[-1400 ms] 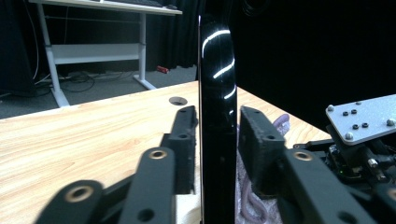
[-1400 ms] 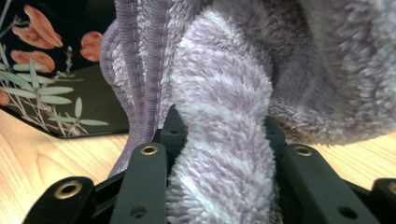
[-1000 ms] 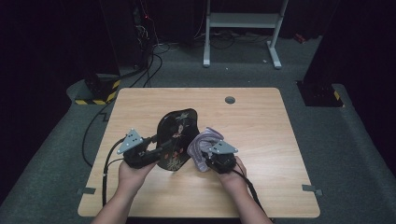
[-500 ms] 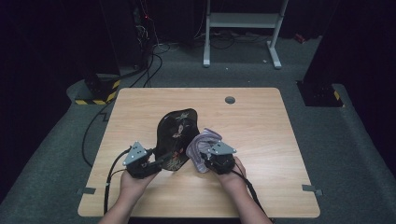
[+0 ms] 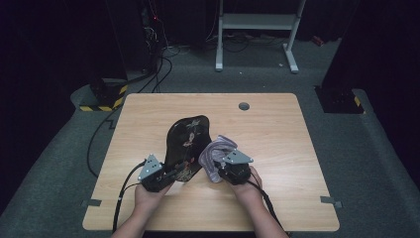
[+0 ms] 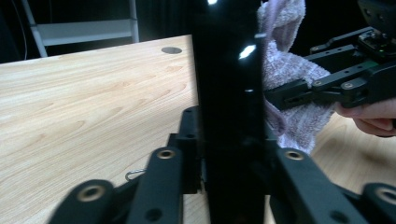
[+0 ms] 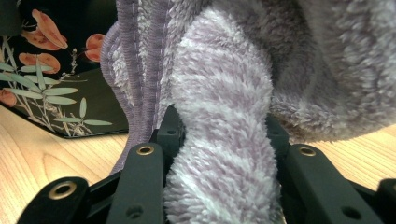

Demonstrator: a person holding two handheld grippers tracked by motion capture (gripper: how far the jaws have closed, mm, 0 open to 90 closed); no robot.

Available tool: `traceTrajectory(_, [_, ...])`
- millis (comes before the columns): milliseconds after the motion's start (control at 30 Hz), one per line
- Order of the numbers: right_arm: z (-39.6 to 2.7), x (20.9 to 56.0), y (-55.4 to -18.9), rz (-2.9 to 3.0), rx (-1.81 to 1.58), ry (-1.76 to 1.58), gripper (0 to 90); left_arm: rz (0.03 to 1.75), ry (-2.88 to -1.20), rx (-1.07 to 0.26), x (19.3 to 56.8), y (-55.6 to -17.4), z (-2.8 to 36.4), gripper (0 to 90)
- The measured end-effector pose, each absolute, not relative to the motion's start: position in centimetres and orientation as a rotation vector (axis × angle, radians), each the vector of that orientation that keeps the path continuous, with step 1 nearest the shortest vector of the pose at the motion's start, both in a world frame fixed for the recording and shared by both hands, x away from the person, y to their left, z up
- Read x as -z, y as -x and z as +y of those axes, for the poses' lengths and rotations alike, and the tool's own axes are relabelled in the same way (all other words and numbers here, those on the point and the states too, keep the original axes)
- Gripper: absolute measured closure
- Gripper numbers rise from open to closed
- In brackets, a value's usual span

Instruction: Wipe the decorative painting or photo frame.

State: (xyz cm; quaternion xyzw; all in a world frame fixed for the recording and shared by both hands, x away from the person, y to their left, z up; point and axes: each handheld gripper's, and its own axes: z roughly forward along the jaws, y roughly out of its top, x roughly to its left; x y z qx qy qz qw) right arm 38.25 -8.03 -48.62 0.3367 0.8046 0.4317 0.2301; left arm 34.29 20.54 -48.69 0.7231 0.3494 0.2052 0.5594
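A black lacquer tray point(image 5: 188, 141) painted with leaves and orange flowers stands tilted on the wooden table point(image 5: 277, 129). My left gripper point(image 5: 173, 174) is at its near edge. The left gripper view shows that dark edge point(image 6: 229, 84) upright between the jaws of the left gripper point(image 6: 229, 137), which have just been closing and now clamp it. My right gripper point(image 5: 220, 168) is shut on a bunched lilac striped towel point(image 5: 218, 151), held against the tray's right side. In the right gripper view the towel point(image 7: 224, 116) bulges between the right gripper's point(image 7: 224, 128) jaws, with the tray point(image 7: 60, 70) behind at left.
A round cable hole point(image 5: 243, 105) sits near the table's far edge. A small metal clip point(image 6: 134, 175) lies on the wood by the left jaws. On the floor behind are a white metal stand point(image 5: 257, 22), cables and a yellow-black striped base point(image 5: 101, 101).
My left gripper has sunk toward the near edge of the table and its jaws have closed on the tray's edge. The right gripper and towel have stayed put.
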Motion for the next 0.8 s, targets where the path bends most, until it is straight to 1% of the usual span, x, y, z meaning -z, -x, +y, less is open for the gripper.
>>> traceTrajectory(167, [-8.3, 48.6, -38.3, 2.203, -1.19, -0.94, 62.5, 0.84, -1.679, -0.447, 48.8, -34.4, 20.7, 80.2])
traceTrajectory(400, [-8.9, 48.3, -38.4, 2.173, -1.203, -0.96, 62.7, 0.865, -1.636, -0.414, 48.6, -34.3, 20.7, 80.5])
traceTrajectory(667, [-10.2, 47.8, -38.6, 2.132, -1.224, -1.0, 63.0, 0.812, -1.645, -0.426, 48.4, -33.1, 20.0, 80.5])
traceTrajectory(800, [-10.7, 47.4, -38.5, 2.106, -1.252, -1.003, 63.2, 0.811, -1.635, -0.409, 48.5, -32.6, 19.8, 80.5])
